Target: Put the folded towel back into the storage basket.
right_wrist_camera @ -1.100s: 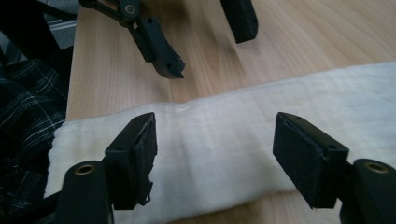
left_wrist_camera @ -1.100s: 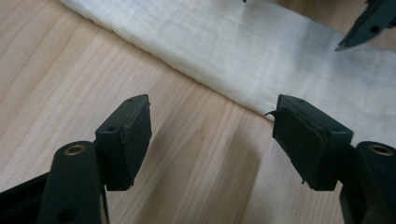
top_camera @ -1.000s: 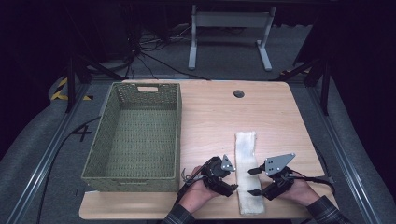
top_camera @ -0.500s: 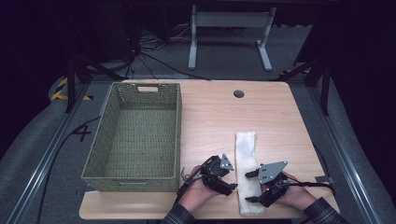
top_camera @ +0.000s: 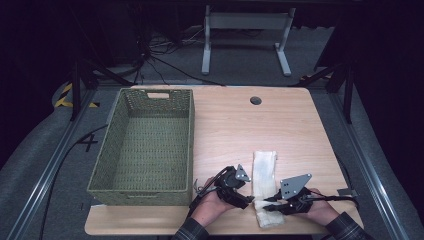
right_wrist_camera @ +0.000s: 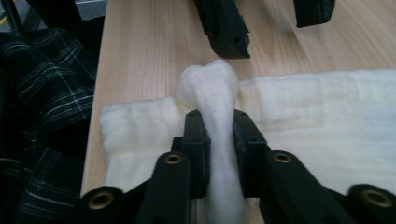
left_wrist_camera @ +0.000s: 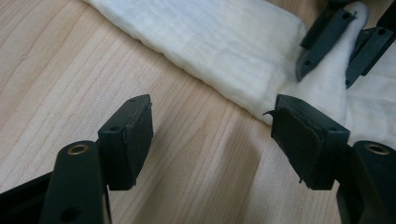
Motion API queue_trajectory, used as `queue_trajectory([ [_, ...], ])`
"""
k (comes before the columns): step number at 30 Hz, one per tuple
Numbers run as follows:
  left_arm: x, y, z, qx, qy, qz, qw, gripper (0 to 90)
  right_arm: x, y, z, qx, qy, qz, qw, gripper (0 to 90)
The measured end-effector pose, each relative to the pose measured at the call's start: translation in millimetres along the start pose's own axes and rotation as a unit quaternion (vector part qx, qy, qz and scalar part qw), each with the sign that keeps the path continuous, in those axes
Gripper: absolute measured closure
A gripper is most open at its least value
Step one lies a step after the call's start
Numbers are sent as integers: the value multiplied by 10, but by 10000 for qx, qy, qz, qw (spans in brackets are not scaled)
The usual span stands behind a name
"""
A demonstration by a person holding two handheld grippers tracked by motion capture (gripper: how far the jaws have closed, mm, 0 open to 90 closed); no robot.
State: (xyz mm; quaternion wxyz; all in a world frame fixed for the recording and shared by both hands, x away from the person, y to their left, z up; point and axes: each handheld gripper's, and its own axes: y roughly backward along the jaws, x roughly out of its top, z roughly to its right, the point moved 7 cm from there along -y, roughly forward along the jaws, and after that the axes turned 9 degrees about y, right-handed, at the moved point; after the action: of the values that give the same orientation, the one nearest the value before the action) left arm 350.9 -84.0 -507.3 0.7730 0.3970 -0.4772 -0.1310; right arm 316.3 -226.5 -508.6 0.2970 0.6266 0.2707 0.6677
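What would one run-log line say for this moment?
right gripper: jaws just closed, pinching a fold of white cloth | left gripper: open, beside cloth edge | basket: nothing visible inside

Both forearms are reaching in from the near edge, hands low and close together. Left gripper (top_camera: 243,197) is holding its jaws wide apart, nothing between them. Right gripper (top_camera: 267,204) has just been closing; its jaws are pinching a fold of white cloth (right_wrist_camera: 212,93).

Black two-jaw tongs (right_wrist_camera: 218,135), brass screws, grey three-cornered plate (top_camera: 294,185); dark plaid sleeves (right_wrist_camera: 42,70).
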Motion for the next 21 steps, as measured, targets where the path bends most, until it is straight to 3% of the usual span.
queue_trajectory([
  [4,38,13,-8,-18,33,-2,10000,310,-2,12,-41,253,-37,-20,9997,816],
  [12,322,43,-26,-23,-81,220,9997,309,11,73,-77,471,-45,7,9989,817],
  [16,465,-11,-96,39,-214,158,9996,306,22,108,-83,499,-61,49,9987,816],
  [21,587,-107,-208,47,-175,59,9998,292,15,129,-86,512,-48,29,9987,814],
])
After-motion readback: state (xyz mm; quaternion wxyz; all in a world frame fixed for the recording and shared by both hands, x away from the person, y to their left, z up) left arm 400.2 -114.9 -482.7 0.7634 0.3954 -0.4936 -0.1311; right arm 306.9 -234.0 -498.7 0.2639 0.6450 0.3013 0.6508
